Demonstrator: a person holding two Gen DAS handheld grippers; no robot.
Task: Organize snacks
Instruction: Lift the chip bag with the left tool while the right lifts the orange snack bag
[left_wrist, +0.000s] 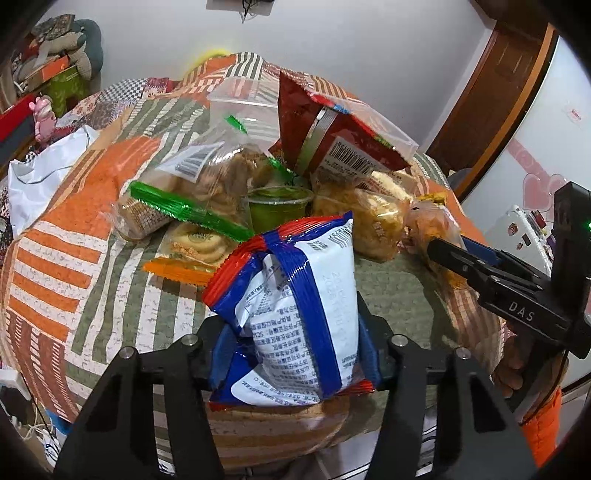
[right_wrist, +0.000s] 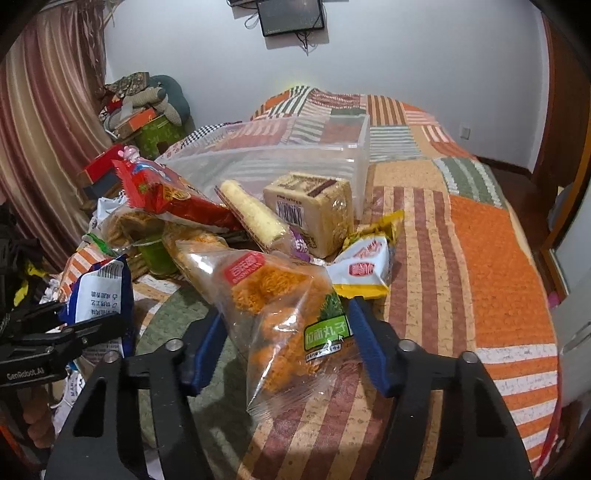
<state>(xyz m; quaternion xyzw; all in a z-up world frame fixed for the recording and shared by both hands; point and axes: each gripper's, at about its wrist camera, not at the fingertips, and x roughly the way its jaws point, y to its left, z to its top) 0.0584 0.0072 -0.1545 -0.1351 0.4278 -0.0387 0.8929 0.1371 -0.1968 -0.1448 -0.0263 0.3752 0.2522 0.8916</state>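
A pile of snack packets lies on a patchwork bedspread (right_wrist: 480, 258). My left gripper (left_wrist: 295, 332) is shut on a blue, white and red snack bag (left_wrist: 295, 314), held up in front of the pile; it also shows in the right wrist view (right_wrist: 99, 291). My right gripper (right_wrist: 284, 325) straddles a clear bag of orange noodle balls (right_wrist: 280, 310) with its blue pads on either side, jaws wide; whether they press the bag is unclear. In the left wrist view the right gripper (left_wrist: 439, 251) touches that bag (left_wrist: 428, 221).
A clear plastic bin (right_wrist: 295, 155) stands behind the pile. The pile holds a red bag (left_wrist: 332, 129), a green cup (left_wrist: 277, 206), biscuit packs (left_wrist: 207, 184), a brown noodle block (right_wrist: 314, 210) and a yellow-white packet (right_wrist: 365, 269). Clutter stands by the curtain at left.
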